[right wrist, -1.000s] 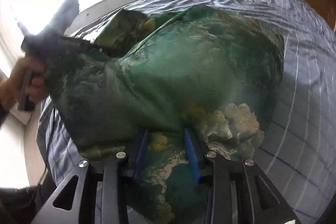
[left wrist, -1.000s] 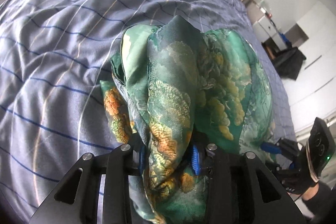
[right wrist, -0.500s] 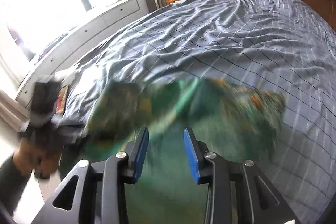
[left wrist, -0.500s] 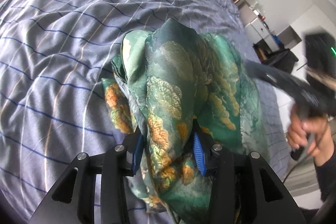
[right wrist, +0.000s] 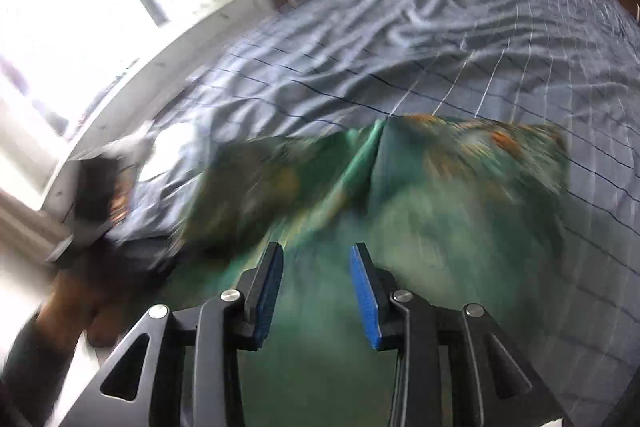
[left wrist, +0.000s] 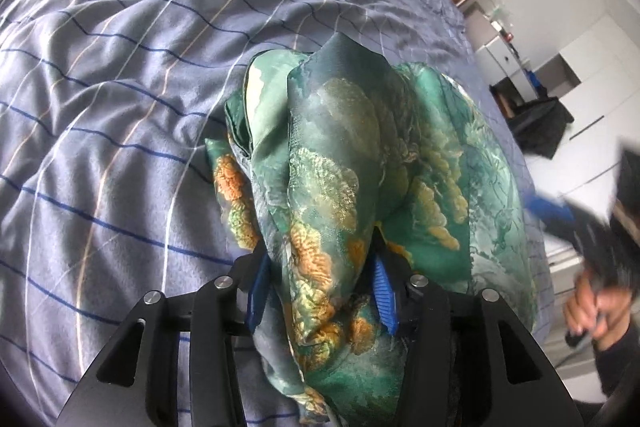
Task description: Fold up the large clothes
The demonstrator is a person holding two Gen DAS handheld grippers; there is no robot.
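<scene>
Silky green cloth printed with orange and pale gold blooms (left wrist: pixel 352 187) lies bunched in a heap on the grey-blue quilt with thin dark and white check lines (left wrist: pixel 120 107), near the bed's close edge. Your left gripper (left wrist: pixel 322 291) has a thick fold of that cloth running between its blue pads (left wrist: pixel 383 293), and its jaws are opening, so the fold is being let go rather than pinched; the pads look to be slackening off it. Your right gripper (right wrist: pixel 316 287) hangs above the cloth with its jaws partly apart and nothing between them; the fabric (right wrist: pixel 420 195) lies beneath, blurred.

To do this step well, I would let the left jaws come fully clear of the fold before you draw back, or the slippery fabric may drag with you and undo the heap's shape. It will slide easily, so lift straight away from it. Then look for a true edge or corner before you take hold again; from here I cannot tell which part of the garment is hem or sleeve. Spread it flat on the quilt first, since little of the folding looks done.

No basket, box or other container shows in either view, so nothing is held in one.
</scene>
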